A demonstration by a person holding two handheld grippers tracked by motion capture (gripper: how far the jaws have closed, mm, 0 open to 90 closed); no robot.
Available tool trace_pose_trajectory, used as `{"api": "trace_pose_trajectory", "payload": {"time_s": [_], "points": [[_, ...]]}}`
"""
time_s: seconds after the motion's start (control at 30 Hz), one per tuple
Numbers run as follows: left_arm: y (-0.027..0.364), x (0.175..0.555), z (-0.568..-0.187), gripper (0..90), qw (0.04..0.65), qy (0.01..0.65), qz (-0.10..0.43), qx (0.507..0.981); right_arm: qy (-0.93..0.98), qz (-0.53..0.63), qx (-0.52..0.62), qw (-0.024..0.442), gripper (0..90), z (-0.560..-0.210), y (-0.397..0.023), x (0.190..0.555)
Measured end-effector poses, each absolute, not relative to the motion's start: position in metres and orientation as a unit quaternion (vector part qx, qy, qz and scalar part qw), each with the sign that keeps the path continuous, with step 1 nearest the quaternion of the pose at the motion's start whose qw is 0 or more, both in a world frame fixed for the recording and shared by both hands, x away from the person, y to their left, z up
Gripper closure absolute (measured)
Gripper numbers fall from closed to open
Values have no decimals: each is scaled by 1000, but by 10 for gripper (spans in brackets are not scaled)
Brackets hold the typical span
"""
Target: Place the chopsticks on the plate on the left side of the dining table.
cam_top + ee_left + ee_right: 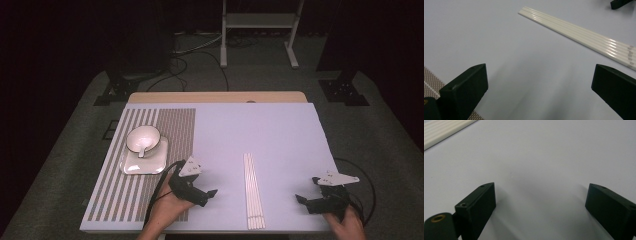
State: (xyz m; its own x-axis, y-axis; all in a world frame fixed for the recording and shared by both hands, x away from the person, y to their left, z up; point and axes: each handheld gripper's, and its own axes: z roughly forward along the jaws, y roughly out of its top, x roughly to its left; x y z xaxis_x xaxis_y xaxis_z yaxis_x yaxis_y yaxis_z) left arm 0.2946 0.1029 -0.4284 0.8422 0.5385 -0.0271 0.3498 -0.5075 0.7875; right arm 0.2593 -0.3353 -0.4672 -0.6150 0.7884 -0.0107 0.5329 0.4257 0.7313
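We see two claws held low over the near half of the counter (280, 130), each in one of the person's hands. The left claw (212, 192) sits at about seven o'clock of the counter's middle, its jaws pointing toward three o'clock. In the left gripper view its two black jaws stand spread wide apart with bare pale surface between them, pinching nothing. The right claw (300, 199) sits at about five o'clock of the middle, its jaws pointing toward nine o'clock, so the two claws face each other. In the right gripper view its jaws are likewise spread wide, with nothing between them.

Between the two claws lies a set of white chopsticks (253, 190), laid side by side as a flat strip that runs from twelve to six o'clock and ends near the counter's near edge. We count several sticks touching along their lengths; small printed marks show at one end in the left gripper view (584, 33), too small to read. Neither claw touches the chopsticks: the left one is near them, the right one somewhat farther off.

At about nine o'clock a striped placemat (150, 150) covers the left part of the counter. On it rests a white square plate (131, 165), with a dark-rimmed white bowl (142, 136) on the plate's far corner and a white spoon (144, 147) leaning out of the bowl.
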Motion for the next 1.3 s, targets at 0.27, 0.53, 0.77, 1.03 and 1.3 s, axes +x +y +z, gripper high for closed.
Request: {"api": "trace_pose_trajectory", "payload": {"time_s": [0.27,0.53,0.77,1.03,1.3], "points": [[86,302,-425,0,423,248,105,865,825,356,400,180,81,-467,-335,259],[67,308,-426,0,424,237,101,868,825,356,401,179,80,-467,-335,259],[53,313,-427,0,422,238,95,870,825,356,401,179,80,-467,-335,259],[35,321,-433,0,419,238,86,872,825,356,401,179,80,-467,-335,259],[19,327,-442,0,417,243,83,872,825,356,401,179,80,-467,-335,259]]}}
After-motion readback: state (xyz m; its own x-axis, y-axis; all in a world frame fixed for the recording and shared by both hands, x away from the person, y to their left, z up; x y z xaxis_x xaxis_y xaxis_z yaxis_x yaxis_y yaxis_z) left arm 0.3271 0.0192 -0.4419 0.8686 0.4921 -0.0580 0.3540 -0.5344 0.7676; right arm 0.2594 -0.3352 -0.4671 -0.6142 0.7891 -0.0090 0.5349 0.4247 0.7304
